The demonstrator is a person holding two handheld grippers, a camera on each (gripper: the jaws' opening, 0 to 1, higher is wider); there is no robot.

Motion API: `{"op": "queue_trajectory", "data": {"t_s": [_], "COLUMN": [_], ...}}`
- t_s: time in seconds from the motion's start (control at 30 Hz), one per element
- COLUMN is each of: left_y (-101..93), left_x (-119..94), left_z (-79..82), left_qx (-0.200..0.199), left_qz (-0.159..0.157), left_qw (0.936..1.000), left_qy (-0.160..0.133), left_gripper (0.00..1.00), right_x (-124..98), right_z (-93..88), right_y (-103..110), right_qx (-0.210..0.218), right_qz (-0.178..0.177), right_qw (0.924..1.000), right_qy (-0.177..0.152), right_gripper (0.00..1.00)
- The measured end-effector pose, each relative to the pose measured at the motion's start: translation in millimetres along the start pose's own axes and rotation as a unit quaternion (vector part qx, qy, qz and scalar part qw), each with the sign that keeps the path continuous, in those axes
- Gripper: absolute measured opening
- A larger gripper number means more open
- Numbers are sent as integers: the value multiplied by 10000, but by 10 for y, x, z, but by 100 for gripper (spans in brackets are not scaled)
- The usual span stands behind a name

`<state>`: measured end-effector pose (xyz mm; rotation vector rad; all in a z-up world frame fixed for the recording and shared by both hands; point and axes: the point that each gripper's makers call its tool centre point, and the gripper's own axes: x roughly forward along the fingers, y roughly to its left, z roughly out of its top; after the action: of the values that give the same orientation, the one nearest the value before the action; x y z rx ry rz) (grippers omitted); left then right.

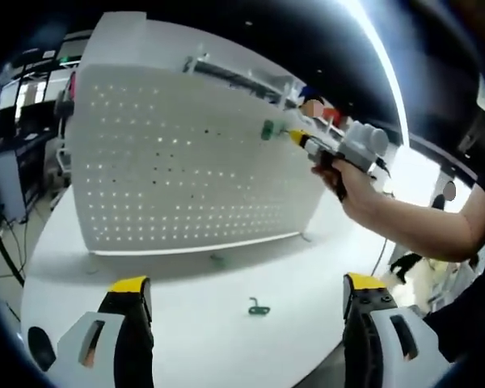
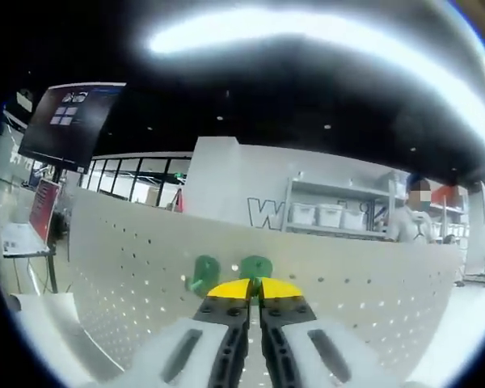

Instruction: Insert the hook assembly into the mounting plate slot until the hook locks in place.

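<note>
A pegboard (image 1: 186,162) is standing upright on the table (image 1: 226,323), with one hook (image 1: 267,129) sitting on its face near the top, and another hook (image 1: 259,307) lying on the table before it.

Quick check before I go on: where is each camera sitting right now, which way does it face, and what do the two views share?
Left gripper view: rides the left gripper, low over the white table, facing the pegboard; own open jaws, a hand holding the right gripper.
Right gripper view: rides the right gripper, up against the pegboard; its jaws are shut on a green hook.
Shared: pegboard and a green hook at the right gripper's tip.
</note>
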<state>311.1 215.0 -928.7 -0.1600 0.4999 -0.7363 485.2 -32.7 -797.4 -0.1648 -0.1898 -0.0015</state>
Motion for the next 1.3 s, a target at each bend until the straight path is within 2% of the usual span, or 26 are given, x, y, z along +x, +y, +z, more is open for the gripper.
{"op": "queue_trajectory", "data": {"t_s": [0.67, 0.97, 1.07, 1.3], "left_y": [68, 56, 44, 66], "left_x": [22, 24, 20, -58], "left_z": [-12, -44, -59, -92], "left_qx": [-101, -122, -117, -158], "left_qz": [50, 45, 37, 109], "left_qw": [9999, 9999, 9999, 9998], "left_qy": [7, 56, 74, 75], "left_gripper": [99, 98, 98, 99], "right_x": [66, 79, 83, 60], "right_z": [-99, -133, -137, -135], "right_y": [-34, -49, -36, -46], "right_qx": [57, 300, 240, 377], "right_qz": [-188, -199, -161, -107], "right_qw": [9998, 9993, 9995, 9989], "right_qy": [-27, 106, 118, 275], "right_gripper": [0, 0, 1, 3]}}
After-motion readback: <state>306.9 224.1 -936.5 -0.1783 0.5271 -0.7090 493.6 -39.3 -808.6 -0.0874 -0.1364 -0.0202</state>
